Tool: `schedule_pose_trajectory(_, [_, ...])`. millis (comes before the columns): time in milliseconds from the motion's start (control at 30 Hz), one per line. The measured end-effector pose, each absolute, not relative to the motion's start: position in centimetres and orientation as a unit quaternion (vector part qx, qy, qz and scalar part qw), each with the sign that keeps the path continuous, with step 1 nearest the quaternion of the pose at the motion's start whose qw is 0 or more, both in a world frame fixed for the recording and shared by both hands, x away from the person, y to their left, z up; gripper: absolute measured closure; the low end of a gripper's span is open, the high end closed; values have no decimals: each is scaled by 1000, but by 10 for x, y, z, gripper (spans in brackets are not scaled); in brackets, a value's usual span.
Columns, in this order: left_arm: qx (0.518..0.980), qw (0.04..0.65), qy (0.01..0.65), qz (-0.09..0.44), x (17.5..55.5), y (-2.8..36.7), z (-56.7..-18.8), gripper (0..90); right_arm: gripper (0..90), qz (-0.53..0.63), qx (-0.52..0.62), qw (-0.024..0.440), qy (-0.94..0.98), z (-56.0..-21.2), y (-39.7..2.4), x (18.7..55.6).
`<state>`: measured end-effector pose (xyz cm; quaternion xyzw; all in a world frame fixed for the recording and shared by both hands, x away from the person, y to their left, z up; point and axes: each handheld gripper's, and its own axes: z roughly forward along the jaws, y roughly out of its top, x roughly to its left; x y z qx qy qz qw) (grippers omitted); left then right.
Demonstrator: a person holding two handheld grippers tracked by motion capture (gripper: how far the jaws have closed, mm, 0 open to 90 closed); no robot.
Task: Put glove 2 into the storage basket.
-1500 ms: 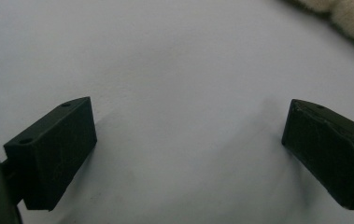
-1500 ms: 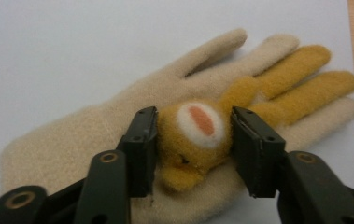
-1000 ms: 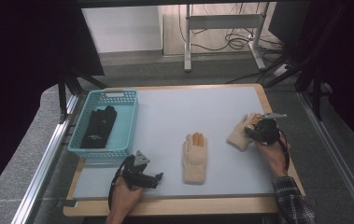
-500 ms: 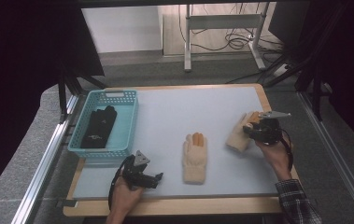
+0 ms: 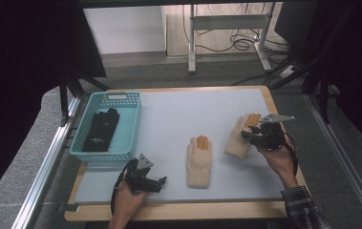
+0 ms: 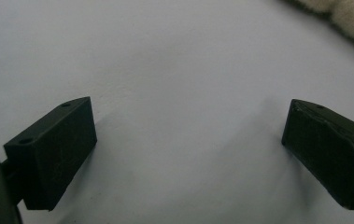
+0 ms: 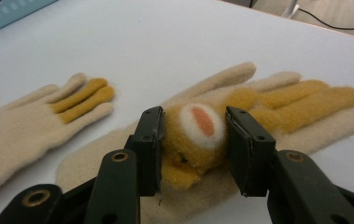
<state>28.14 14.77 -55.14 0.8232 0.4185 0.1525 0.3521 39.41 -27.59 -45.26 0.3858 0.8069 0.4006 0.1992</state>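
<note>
Right gripper view has the right gripper at lower centre, its jaws pinching a small orange plush piece with a white-and-pink patch, held just over the right-hand glove. A second cream glove lies at the left edge. From the high view, the left gripper sits at lower left, jaws spread over bare table; a blue basket holds a black glove.
</note>
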Motion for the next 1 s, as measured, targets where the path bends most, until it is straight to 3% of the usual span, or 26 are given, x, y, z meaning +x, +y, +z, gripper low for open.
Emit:
schedule_pose_trajectory(500, [823, 352, 419, 153, 281, 148, -551, 33, 574, 428, 327, 169, 826, -441, -250, 372])
schedule_pose_trajectory(1000, [822, 353, 419, 154, 281, 148, -552, 34, 573, 434, 244, 117, 859, -450, -193, 348])
